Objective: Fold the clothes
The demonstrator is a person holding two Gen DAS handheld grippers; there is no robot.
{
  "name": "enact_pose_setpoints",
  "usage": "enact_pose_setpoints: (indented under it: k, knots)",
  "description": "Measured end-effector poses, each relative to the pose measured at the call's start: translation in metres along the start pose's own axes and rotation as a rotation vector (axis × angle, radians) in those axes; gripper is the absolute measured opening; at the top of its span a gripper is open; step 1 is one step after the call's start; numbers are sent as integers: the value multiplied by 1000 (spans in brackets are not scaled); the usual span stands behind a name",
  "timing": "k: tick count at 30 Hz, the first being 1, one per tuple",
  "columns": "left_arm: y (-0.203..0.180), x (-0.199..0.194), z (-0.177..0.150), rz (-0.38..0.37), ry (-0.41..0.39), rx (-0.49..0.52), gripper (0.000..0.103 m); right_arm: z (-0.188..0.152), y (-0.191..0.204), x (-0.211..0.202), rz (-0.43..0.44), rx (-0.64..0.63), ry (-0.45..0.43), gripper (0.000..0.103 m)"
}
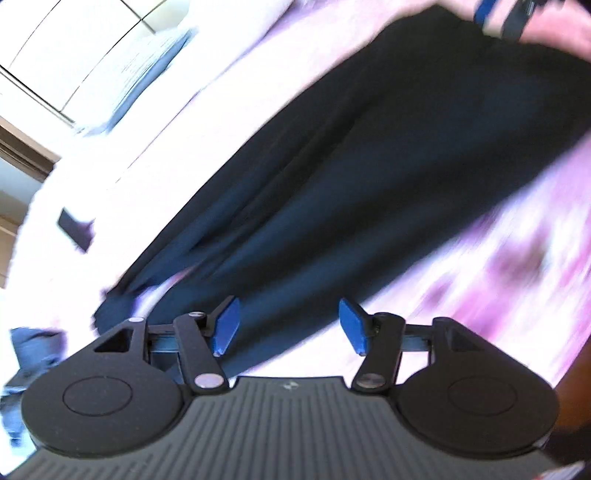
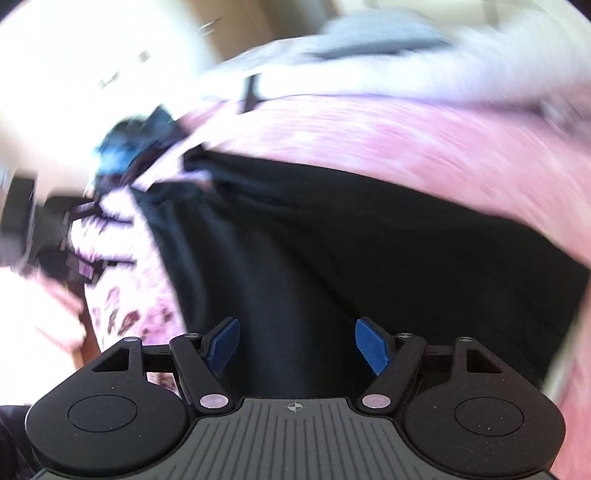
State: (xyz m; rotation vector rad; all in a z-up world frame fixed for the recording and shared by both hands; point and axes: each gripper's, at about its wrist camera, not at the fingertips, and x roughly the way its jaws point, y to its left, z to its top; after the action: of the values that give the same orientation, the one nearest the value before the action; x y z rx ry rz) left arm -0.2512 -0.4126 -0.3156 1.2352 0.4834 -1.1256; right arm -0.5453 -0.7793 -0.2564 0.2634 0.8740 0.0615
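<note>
A dark navy garment (image 1: 332, 166) lies spread on a pink patterned bedspread (image 1: 517, 258); it also shows in the right wrist view (image 2: 351, 240). My left gripper (image 1: 290, 326) is open and empty, its blue pads just above the garment's near end. My right gripper (image 2: 297, 345) is open and empty over the garment. The right gripper shows at the top of the left wrist view (image 1: 502, 14), and the left gripper, blurred, at the left of the right wrist view (image 2: 122, 147). Both views are motion-blurred.
The pink bedspread (image 2: 406, 140) covers the bed. A dark phone-like object (image 1: 75, 229) lies on the bright bedding at left. Folded blue-white cloth (image 1: 147, 66) sits far left. A grey cloth (image 2: 376, 37) lies at the bed's far side.
</note>
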Motion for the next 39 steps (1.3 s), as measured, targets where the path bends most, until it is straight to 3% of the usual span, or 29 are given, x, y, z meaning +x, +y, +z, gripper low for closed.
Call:
enact_pose_setpoints:
  k: [4,8,11,14,17,22,28,29,35,37,39]
  knots:
    - [70,42,-98,82,69,127,58,11,57,48,-76,-129,86,73]
    - [139,90,-176,143,57,319,58,13,112,107,-189,-246,208,73]
    - [178,119,-208,149,7,486,56,14,154,151,-274,-334,300,73]
    - [186,139,-232,115,-61,701,56,15,196,195,-359,-422,392,73]
    - [177,131,-236,99,-103,707,57,11,232,234,-438,-548,479,73]
    - [162,118,-243,74,-171,717,56,-10,240,261,-506,-755,541,73]
    - [145,102,-251,44,-251,727,57,-20,231,264,-577,-751,504,73]
    - [141,110,-249,46,-236,734,57,-22,230,264,-589,-753,495,72]
    - [146,134,-243,71,-267,776,65,-28,213,257,-654,-746,506,58]
    - [154,139,-241,64,-268,794,64,-31,206,253,-670,-745,522,58]
    - [162,146,-239,62,-263,822,54,-36,200,249,-677,-751,533,58]
